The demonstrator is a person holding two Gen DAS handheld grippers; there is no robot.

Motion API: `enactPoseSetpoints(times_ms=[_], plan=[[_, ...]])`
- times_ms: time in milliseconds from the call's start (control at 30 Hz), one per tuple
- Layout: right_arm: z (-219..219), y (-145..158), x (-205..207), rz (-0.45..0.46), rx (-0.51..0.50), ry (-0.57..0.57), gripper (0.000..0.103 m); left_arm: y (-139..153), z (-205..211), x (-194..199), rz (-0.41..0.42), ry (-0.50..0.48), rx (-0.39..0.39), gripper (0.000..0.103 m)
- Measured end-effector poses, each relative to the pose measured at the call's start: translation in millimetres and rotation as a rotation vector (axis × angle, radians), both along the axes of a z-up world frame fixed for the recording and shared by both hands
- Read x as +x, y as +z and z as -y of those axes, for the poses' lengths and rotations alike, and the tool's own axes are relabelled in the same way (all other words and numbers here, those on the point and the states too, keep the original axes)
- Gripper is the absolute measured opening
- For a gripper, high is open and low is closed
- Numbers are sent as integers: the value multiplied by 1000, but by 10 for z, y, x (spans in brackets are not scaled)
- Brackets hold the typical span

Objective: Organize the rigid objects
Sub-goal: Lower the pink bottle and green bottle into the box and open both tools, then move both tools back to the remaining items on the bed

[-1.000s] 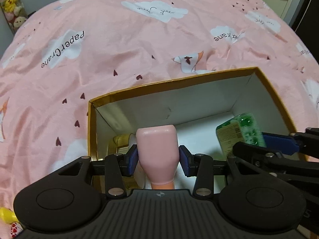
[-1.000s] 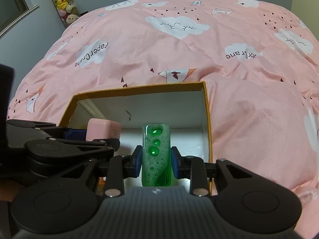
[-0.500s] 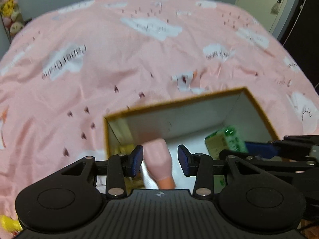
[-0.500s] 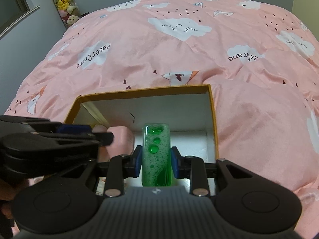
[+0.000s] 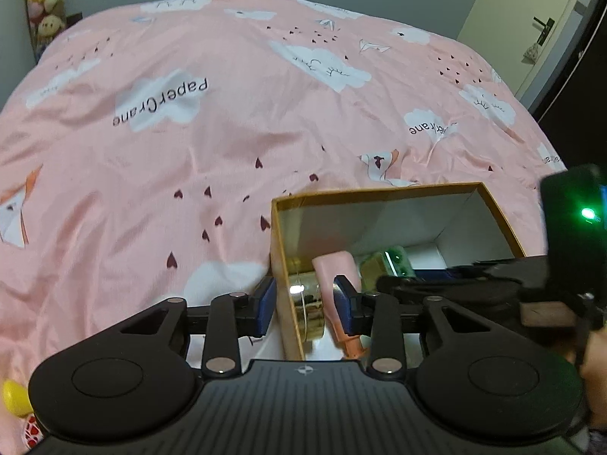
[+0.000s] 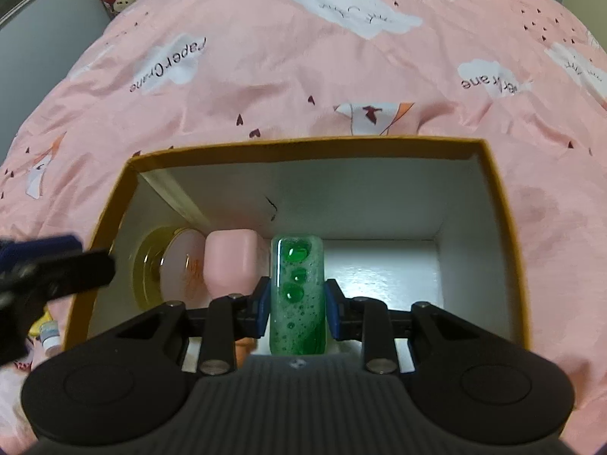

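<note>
Inside the orange-rimmed cardboard box (image 6: 493,204), my right gripper (image 6: 296,305) jaws grasp the upright green soap bottle (image 6: 296,295) beside the pink plastic bottle (image 6: 231,261), my left gripper (image 5: 303,305) jaws released, lately narrowing.

A pink bedcover (image 5: 227,144) printed with white clouds, dark red hearts and black lettering spreads beneath a box (image 6: 497,227) edged in mustard gold, its inner walls white. Inside the box stand a pale pink bottle (image 6: 231,261) and a shiny gold-rimmed round case (image 6: 151,265) with a pink face. A clear green bottle (image 6: 297,295), flecked with foamy bubbles, sits between blue pads (image 6: 261,311) on a black right gripper (image 6: 296,313). Yellow and pink plush toys (image 5: 41,3) line the grey wall.
</note>
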State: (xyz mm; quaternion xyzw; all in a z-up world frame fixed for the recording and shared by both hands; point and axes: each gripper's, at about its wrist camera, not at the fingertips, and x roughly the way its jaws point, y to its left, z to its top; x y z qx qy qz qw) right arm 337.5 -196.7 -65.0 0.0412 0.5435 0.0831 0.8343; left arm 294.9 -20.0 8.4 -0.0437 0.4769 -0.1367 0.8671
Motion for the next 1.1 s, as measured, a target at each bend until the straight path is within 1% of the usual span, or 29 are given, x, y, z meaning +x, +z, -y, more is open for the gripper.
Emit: enactPoseSetpoints(times_ms=[133, 200, 233, 333, 467, 733, 833, 900, 1000, 1100], plan=[[-108, -70, 21, -16, -9, 0, 29, -39, -61, -28, -7, 0, -27, 37], [-134, -79, 31, -21, 17, -1, 29, -59, -79, -28, -15, -3, -38, 36], [-149, -84, 36, -29, 19, -4, 29, -64, -81, -26, -16, -3, -40, 36], [-202, -66, 31, -14, 8, 10, 29, -74, -77, -40, -15, -4, -43, 36], [-175, -68, 58, -16, 10, -9, 30, -76, -69, -64, -13, -8, -45, 36], [-101, 97, -21, 23, 19, -7, 30, -53, -51, -96, -10, -11, -39, 36], [-78, 167, -84, 36, 30, -4, 30, -6, -77, -146, 5, -13, -52, 36], [-77, 236, -152, 50, 37, 7, 33, 30, -101, -191, 17, -13, -56, 36], [-111, 368, -298, 87, 41, 29, 40, 95, -156, -285, 32, -16, -63, 36], [-172, 527, -473, 135, 44, 64, 42, 183, -254, -423, 53, -22, -82, 36]])
